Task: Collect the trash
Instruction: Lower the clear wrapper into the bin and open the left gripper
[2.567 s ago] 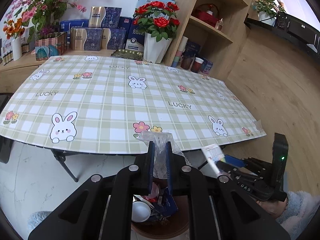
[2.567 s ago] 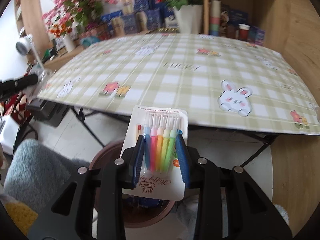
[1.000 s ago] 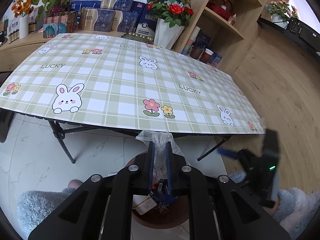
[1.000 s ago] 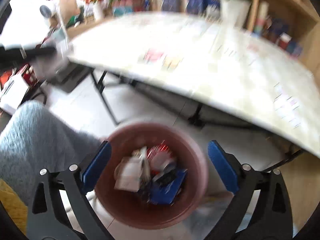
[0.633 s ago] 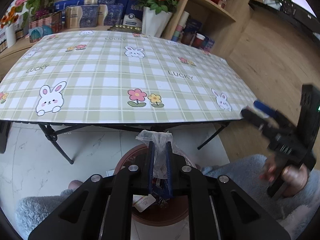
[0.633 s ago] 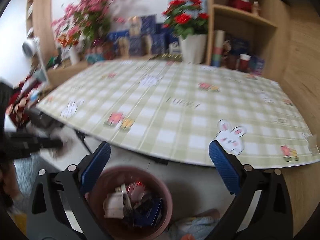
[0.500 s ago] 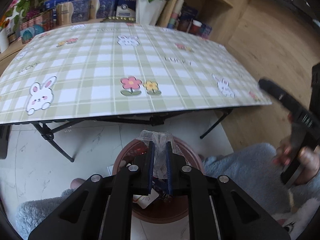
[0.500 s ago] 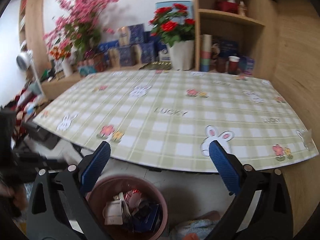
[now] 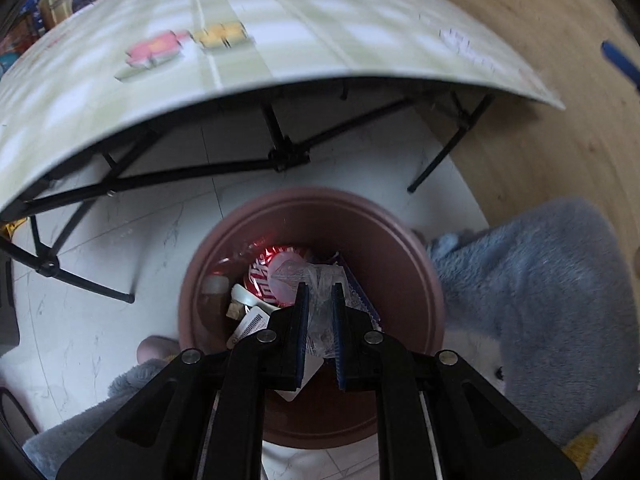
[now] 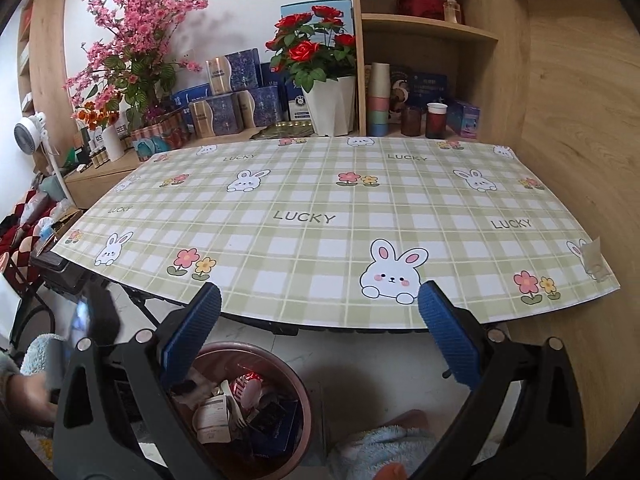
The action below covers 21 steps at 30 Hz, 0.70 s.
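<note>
- The left gripper (image 9: 319,294) points steeply down into the mouth of the brown bin (image 9: 404,256), its two black arms running up from the bottom edge of the left wrist view.
- Its jaws stand narrow and pinch a crumpled clear plastic wrapper (image 9: 316,280); the blue pads (image 9: 302,328) press on it from both sides.
- The wrapper sticks out past the fingertips, its long axis running along the fingers and its loose end aimed down into the bin, over the trash already there.
- In the bin lie a red-and-white packet (image 9: 262,276), a white plastic spoon (image 9: 248,298) and a white tag with a dark printed patch (image 9: 250,326); the wrapper is directly above them, and whether it touches them cannot be told.
- The bin stands on pale floor tiles (image 9: 100,248) in front of the folding table (image 9: 280,40), beside a person's blue fleece-clad leg (image 9: 540,300).
- In the right wrist view the left gripper shows only as a dark blur at the far left, with a hand behind it.
- The right gripper (image 10: 320,312) is tilted moderately downward, facing the table's near edge, with the bin (image 10: 296,380) at the lower left of its view.
- Its jaws are spread wide with nothing between them; the blue pads (image 10: 444,332) frame the checked tablecloth (image 10: 304,216) with its rabbits and flowers.
- The cloth itself carries no loose item.
</note>
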Tool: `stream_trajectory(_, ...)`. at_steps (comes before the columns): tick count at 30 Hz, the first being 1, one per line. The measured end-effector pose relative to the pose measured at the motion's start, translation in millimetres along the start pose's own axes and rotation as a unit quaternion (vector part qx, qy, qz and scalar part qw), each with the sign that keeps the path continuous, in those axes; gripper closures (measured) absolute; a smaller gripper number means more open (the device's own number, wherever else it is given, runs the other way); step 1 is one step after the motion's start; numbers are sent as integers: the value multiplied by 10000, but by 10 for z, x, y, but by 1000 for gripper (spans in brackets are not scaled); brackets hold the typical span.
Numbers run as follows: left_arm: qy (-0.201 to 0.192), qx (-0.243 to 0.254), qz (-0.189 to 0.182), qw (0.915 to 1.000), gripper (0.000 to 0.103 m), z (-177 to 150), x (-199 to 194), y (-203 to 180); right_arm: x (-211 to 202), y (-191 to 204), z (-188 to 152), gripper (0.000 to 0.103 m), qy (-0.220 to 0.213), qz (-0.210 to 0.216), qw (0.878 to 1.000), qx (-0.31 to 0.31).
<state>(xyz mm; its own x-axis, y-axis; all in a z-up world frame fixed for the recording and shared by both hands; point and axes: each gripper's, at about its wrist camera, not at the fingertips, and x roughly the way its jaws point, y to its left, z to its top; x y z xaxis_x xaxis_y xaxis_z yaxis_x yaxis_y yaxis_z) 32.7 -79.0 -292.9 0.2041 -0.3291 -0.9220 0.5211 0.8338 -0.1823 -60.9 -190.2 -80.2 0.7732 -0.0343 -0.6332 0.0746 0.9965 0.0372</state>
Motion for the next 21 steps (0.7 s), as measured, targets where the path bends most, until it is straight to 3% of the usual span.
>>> stream_trajectory(7, 258, 55, 89, 9996, 91, -19, 242, 1, 7, -25, 24, 6, 49, -37, 10000, 22)
stream_trajectory(11, 255, 140, 186, 9994, 84, -18, 262, -8, 14, -18, 41, 6, 70, 6, 9999, 98)
stream_trajectory(12, 163, 156, 188, 9996, 80, -19, 214, -10, 13, -15, 45, 6, 73, 10, 9999, 94)
stream_trajectory(14, -6, 146, 172, 9997, 59, -4, 106, -11, 6, -5, 54, 6, 71, 9, 9999, 72)
stream_trajectory(21, -1067, 40, 361, 9936, 32, 169, -638, 4, -30, 4, 146, 6, 51, 49, 10000, 63)
